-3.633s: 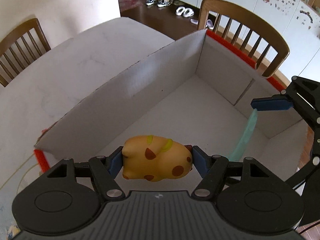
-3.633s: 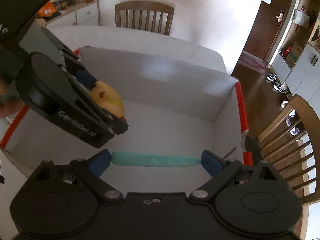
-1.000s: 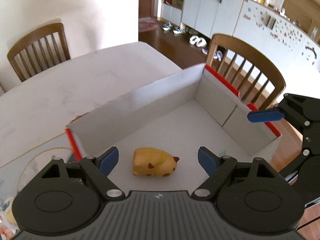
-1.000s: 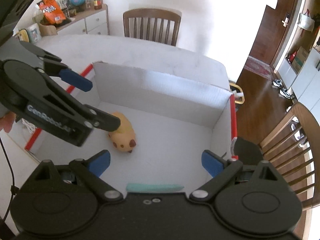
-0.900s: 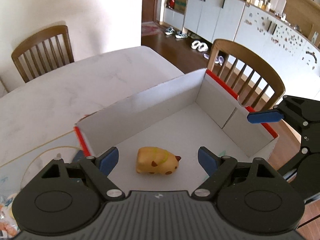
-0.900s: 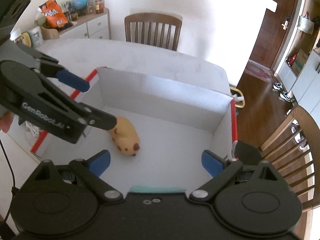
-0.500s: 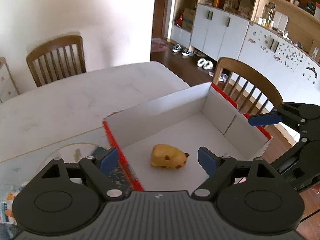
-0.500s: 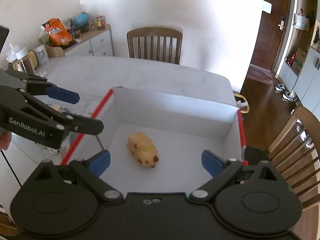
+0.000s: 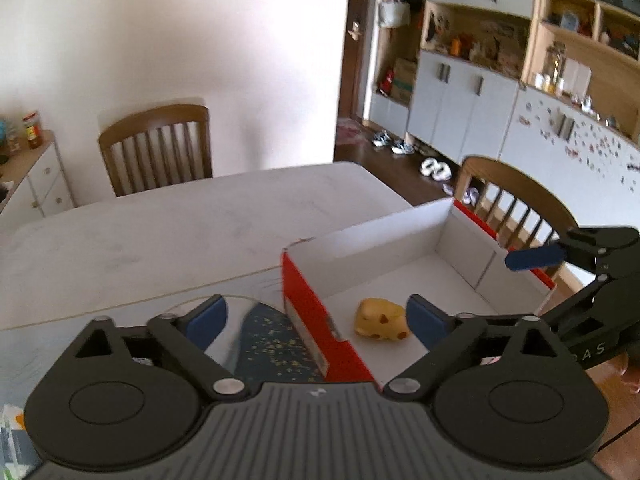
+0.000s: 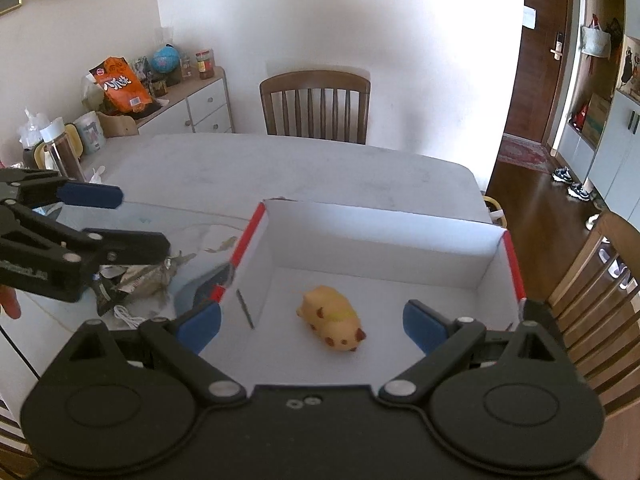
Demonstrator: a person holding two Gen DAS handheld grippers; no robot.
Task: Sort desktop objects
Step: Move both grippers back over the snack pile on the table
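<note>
The yellow toy (image 10: 331, 318) with brown spots is lying on the white floor of the cardboard box (image 10: 384, 236), a little nearer to the red-edged left wall than to the right one, and nothing is touching it. It is resting on its belly, with its spotted end pointing toward the near side of the box. In the left wrist view the same toy (image 9: 381, 318) is sitting just inside the red outer wall of the box (image 9: 308, 300).

The right gripper (image 10: 311, 322) is hanging above the near part of the box with its blue pads (image 10: 420, 326) standing wide apart and grasping nothing; the toy is lying below and between them, not touched.

The left gripper (image 9: 316, 314) is hovering over the left edge of the box, one finger over the table side and one over the box. Its jaws are opening at this moment, and they are holding nothing. From the right wrist view this gripper (image 10: 90, 216) is showing at the left, above the table.

Outside the box, on the white table (image 10: 280, 168), some crumpled wrappers (image 10: 140, 276) and a white cable (image 10: 128, 316) are lying beside the red edge. A dark speckled mat (image 9: 272, 344) is lying next to the box. Wooden chairs (image 10: 316, 104) are standing around the table, and a sideboard (image 10: 192, 108) with an orange snack bag (image 10: 120, 86) is standing by the wall.
</note>
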